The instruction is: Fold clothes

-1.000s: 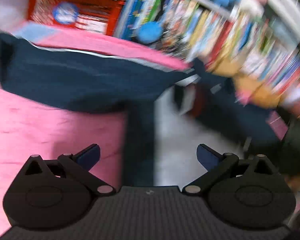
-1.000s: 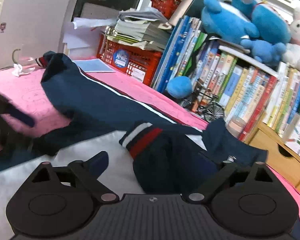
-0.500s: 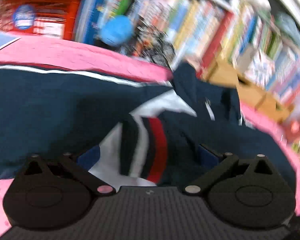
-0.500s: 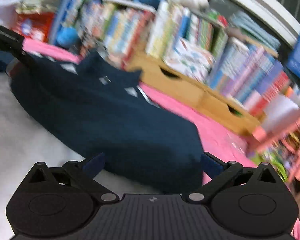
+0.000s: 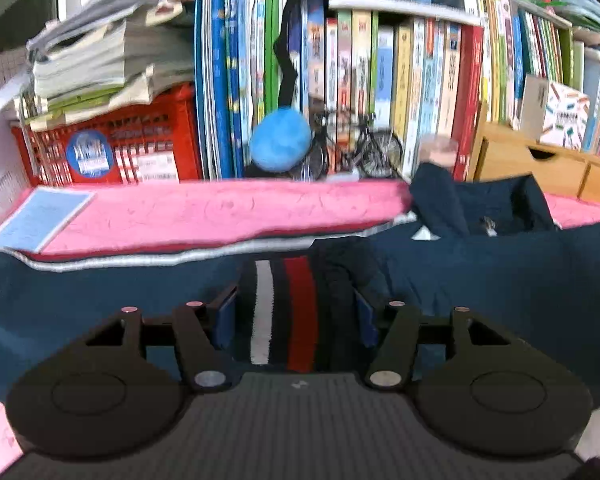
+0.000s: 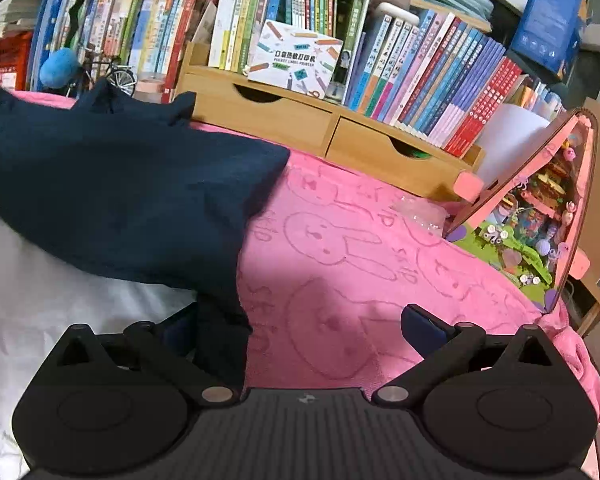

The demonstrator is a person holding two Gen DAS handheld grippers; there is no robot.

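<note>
A navy garment [image 5: 500,288] with a white side stripe lies spread on the pink blanket [image 5: 220,212]. Its sleeve cuff [image 5: 288,304], banded white and red, sits between the fingers of my left gripper [image 5: 294,314], and both pads press against it. In the right wrist view the same navy garment [image 6: 120,192] covers the left half, with a white part [image 6: 40,312] below it. My right gripper [image 6: 300,328] stands open over the pink blanket [image 6: 360,248]. A navy corner drapes over its left finger [image 6: 180,326]; the right finger is bare.
Books [image 5: 380,80] line the back behind the blanket. A red crate [image 5: 112,148] with stacked papers stands at the back left, beside a blue plush ball [image 5: 280,144] and a model bicycle [image 5: 360,148]. A wooden drawer unit [image 6: 300,120] and a pink toy house [image 6: 532,216] are on the right.
My left gripper swung right to the striped cuff and narrowed around it. The right gripper swung right to the garment's far edge and stayed open.
</note>
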